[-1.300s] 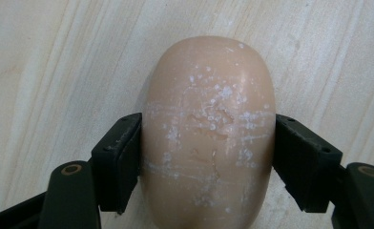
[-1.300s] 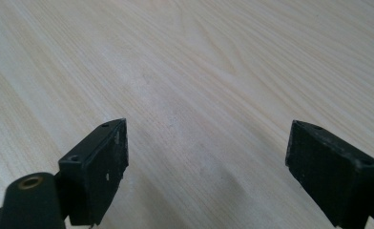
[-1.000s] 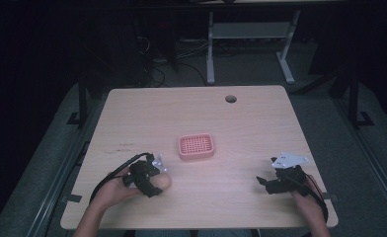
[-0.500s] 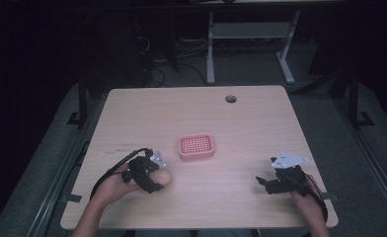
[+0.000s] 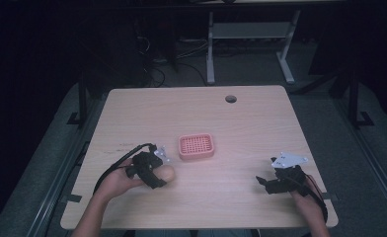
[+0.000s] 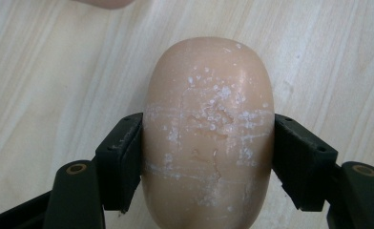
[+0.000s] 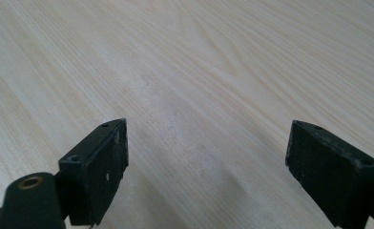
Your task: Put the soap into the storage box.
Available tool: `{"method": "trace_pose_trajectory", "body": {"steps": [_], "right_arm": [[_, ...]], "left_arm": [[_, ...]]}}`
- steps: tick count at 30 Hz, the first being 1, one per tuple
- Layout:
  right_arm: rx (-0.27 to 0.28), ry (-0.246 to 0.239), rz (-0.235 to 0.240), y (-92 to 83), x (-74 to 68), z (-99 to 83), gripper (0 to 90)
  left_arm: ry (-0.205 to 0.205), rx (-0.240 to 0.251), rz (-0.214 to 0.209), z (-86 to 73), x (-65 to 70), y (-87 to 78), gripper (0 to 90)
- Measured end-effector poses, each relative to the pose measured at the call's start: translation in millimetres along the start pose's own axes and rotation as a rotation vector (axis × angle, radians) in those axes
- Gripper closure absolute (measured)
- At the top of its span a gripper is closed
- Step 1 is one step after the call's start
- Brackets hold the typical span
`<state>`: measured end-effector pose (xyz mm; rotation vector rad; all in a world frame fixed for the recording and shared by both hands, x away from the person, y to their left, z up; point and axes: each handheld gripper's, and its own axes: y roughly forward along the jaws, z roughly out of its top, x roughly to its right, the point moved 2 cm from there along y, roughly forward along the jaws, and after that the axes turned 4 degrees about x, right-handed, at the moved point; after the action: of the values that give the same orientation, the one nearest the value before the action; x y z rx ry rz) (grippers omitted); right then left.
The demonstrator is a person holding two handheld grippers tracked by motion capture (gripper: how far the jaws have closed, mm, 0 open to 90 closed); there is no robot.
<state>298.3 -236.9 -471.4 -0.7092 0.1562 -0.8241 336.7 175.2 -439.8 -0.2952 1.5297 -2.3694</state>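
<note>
Left tool (image 6: 208, 157) clamps the soap bar (image 6: 208, 129) (white flecks seen close up).

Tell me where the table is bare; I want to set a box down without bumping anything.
Free: the whole far half between the pink tray and the cable hole, and the near middle between the grippers. Crowded: near left, where the left gripper clamps the soap bar; the right gripper sits near right.

Light wood table (image 5: 260, 128) — two things lying on it.
A pink slotted tray (image 5: 196, 146) sits mid-table; a tan oval soap bar (image 5: 166, 173) lies near it.
</note>
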Motion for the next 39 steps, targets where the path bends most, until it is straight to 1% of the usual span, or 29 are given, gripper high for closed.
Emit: {"method": "trace_pose_trajectory", "body": {"steps": [4,6,12,15,17,18,20,22,23,24,27,28,30,32,33,35,36,37,39], "right_arm": [[0.002,0.003,0.002,-0.1,0.1,0.1,13.8],[0.0,0.006,0.001,0.1,-0.1,0.0,13.8],[0.0,0.011,0.0,0.3,0.1,0.0,13.8],[0.001,0.016,0.001,0.5,0.3,-0.1,13.8],[0.002,0.016,-0.001,0.7,0.5,-0.2,13.8],[-0.002,0.0,-0.003,0.6,1.8,-0.5,13.8],[-0.002,0.0,-0.003,0.5,1.7,-0.6,13.8],[-0.001,0.002,-0.003,0.5,1.7,-0.6,13.8],[0.002,0.015,-0.002,0.4,1.1,-0.3,13.8],[0.001,0.004,-0.003,0.3,2.1,-0.6,13.8],[0.0,0.004,-0.004,0.2,2.1,-0.6,13.8],[0.006,0.024,0.0,0.3,0.6,-0.2,13.8],[0.007,0.024,0.0,0.2,0.5,-0.1,13.8],[0.008,0.025,0.001,0.1,0.6,-0.1,13.8],[0.009,0.025,0.001,0.1,0.6,-0.1,13.8],[0.009,0.025,0.001,0.4,0.8,-0.2,13.8],[0.009,0.025,0.001,0.4,0.8,-0.2,13.8],[0.003,0.001,-0.002,0.4,2.7,-0.6,13.8],[0.006,0.002,-0.003,0.7,2.5,-0.6,13.8]], "left_arm": [[0.005,-0.006,0.0,3.0,-1.9,-0.1,31.9],[0.003,0.002,-0.001,4.6,-3.5,0.0,31.9],[-0.001,0.006,-0.009,12.0,-10.1,-1.1,31.9],[0.004,0.004,-0.011,17.2,-14.1,-1.3,31.9],[0.003,0.007,-0.011,18.4,-15.0,-0.9,31.9],[0.007,0.002,-0.011,20.2,-16.3,-1.2,31.9],[0.003,0.011,-0.013,22.1,-17.7,-1.0,31.9],[0.007,0.003,-0.016,24.2,-19.3,-1.0,31.9],[0.007,0.0,-0.016,25.3,-19.8,-0.6,31.9],[0.011,-0.004,-0.016,26.6,-20.5,-0.6,31.9],[0.009,-0.004,-0.018,29.4,-22.0,-0.2,31.9],[0.01,-0.005,-0.019,30.4,-22.7,0.0,31.9],[0.01,-0.005,-0.016,32.2,-23.9,0.5,31.9],[0.005,0.003,-0.022,33.1,-25.6,0.9,31.9],[0.007,-0.006,-0.021,34.1,-26.8,1.2,31.9],[0.006,-0.008,-0.022,35.4,-27.8,1.7,31.9],[0.006,-0.008,-0.022,35.4,-27.8,1.7,31.9],[0.01,-0.012,-0.021,37.2,-29.1,1.6,31.9],[0.009,-0.009,-0.021,38.3,-29.5,1.9,31.9]]}}
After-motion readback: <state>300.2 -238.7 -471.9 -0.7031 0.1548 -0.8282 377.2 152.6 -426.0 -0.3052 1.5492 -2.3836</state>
